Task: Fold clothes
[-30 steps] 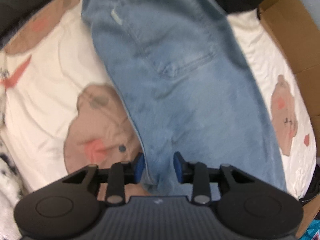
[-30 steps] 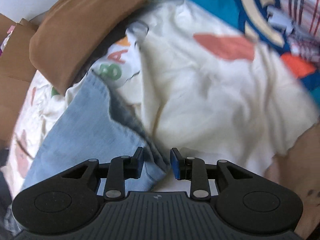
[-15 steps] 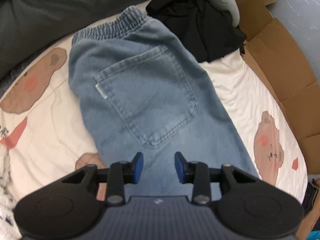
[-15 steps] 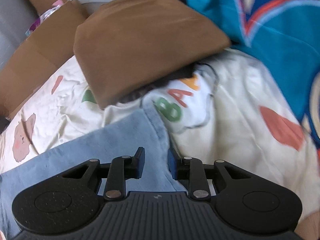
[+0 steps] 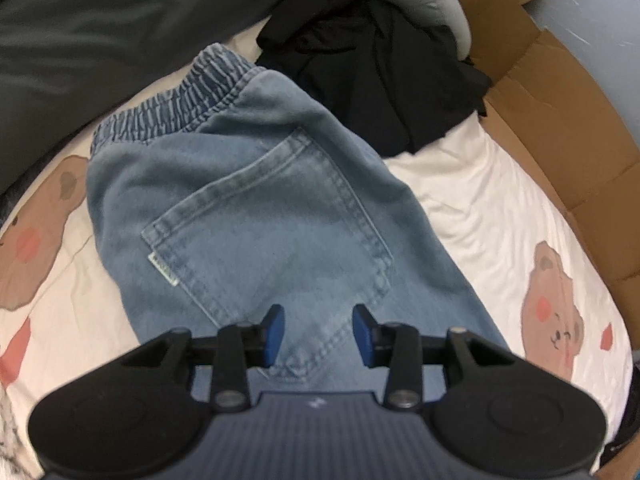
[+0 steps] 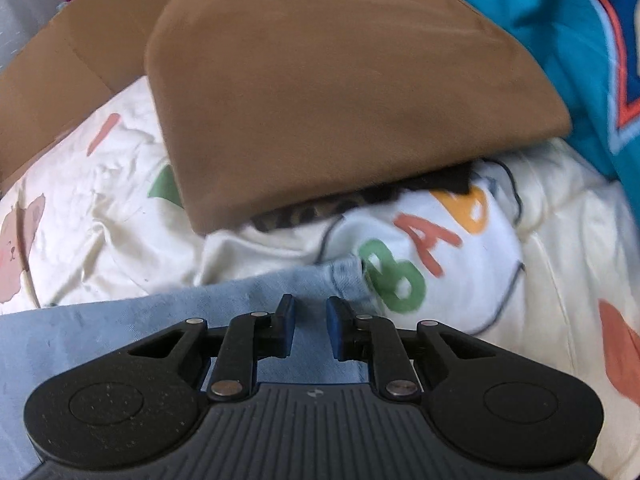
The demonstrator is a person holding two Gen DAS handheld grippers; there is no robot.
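Spread on the bed sheet [image 5: 472, 200]: blue jeans [image 5: 248, 200], back pocket [image 5: 272, 236] up, elastic waistband [image 5: 168, 104] far. Probably heavy, limp denim; best taken at waistband or hem. Left hand-held gripper [image 5: 318, 334] hovering, partly open and opening, empty. Right hand-held gripper [image 6: 310, 324] narrow, closing above denim, nothing pinched.

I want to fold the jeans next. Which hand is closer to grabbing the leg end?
Probably the right. The right gripper hangs over the jeans near their hem, jaws closing. The left gripper hovers over the back pocket.
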